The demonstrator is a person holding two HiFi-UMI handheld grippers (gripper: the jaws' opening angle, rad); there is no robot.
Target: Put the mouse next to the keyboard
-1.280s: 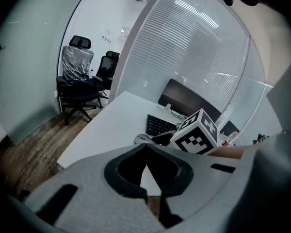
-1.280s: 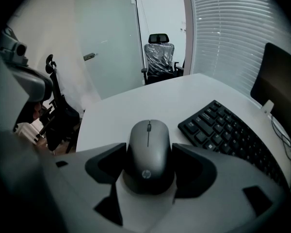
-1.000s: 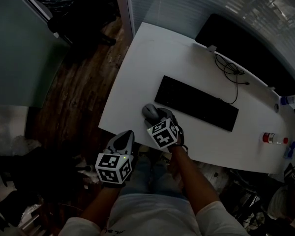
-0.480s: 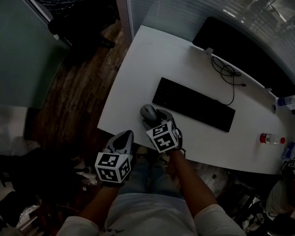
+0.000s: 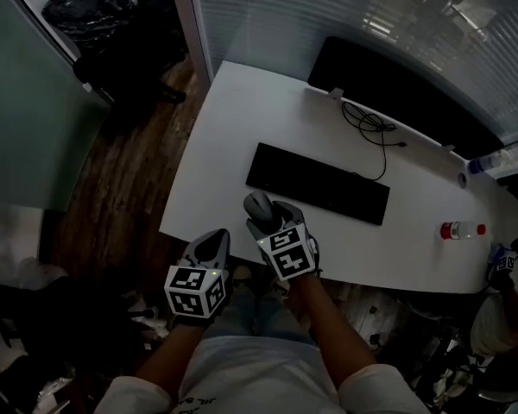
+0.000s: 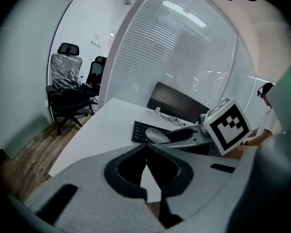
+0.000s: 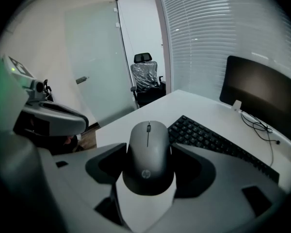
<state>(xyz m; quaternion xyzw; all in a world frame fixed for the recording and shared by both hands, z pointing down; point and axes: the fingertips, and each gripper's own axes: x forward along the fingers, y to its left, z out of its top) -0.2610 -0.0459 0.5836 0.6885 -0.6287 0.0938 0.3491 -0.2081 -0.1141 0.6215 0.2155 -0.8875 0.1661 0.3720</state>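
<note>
A grey mouse (image 5: 258, 204) (image 7: 148, 135) sits between the jaws of my right gripper (image 5: 261, 216) (image 7: 149, 153), which is shut on it. It is held over the white table (image 5: 233, 119) near the front edge, just in front of the left end of the black keyboard (image 5: 318, 183) (image 7: 218, 142). My left gripper (image 5: 213, 242) (image 6: 146, 160) is shut on nothing and hangs off the table's front edge, left of the right one. In the left gripper view the mouse (image 6: 156, 136) and the keyboard (image 6: 139, 130) lie ahead.
A dark monitor (image 5: 397, 93) stands at the table's back, with a coiled black cable (image 5: 369, 126) in front of it. A red-capped bottle (image 5: 462, 229) lies at the right. Wood floor (image 5: 121, 179) and office chairs (image 6: 68, 81) are to the left.
The head view has shifted, so the table sits further left in frame. My right gripper keeps its hold on the mouse and has edged slightly right along the keyboard's near side. The left gripper has barely moved.
</note>
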